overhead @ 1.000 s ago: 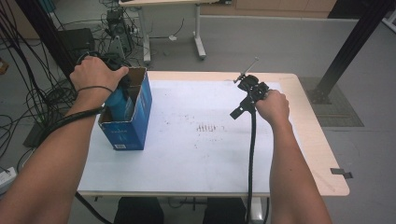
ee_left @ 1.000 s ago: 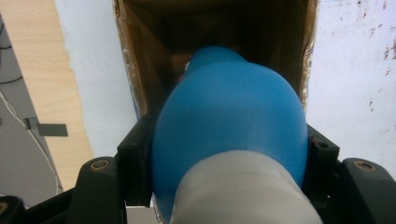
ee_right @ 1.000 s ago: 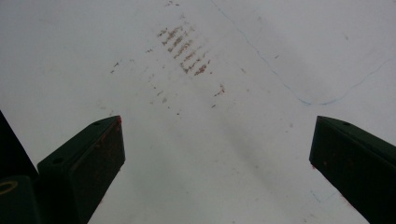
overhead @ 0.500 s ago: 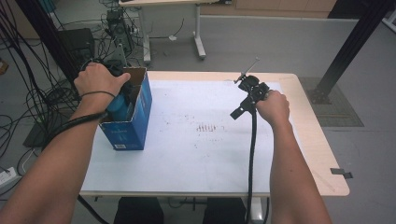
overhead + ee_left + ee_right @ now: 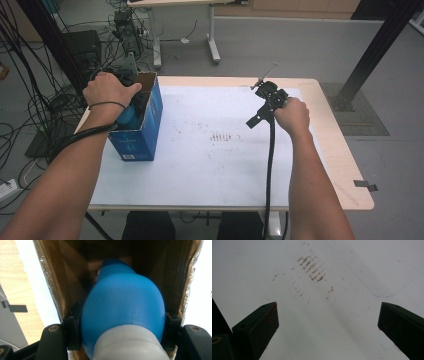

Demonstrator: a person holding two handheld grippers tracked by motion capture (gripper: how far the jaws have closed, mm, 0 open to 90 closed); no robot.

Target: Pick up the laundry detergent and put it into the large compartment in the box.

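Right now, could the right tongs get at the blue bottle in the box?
Probably not. The bottle sits down inside the box, already clamped in the left tongs, whose hand covers the opening. The right tongs hang open over bare table, well apart.

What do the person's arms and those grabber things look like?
Both forearms are bare, with no sleeves. A thin black band circles the left wrist. The right gripper is black, with a thick black cable trailing off the table's near edge. Its two jaws are blocky and black, with reddish specks.
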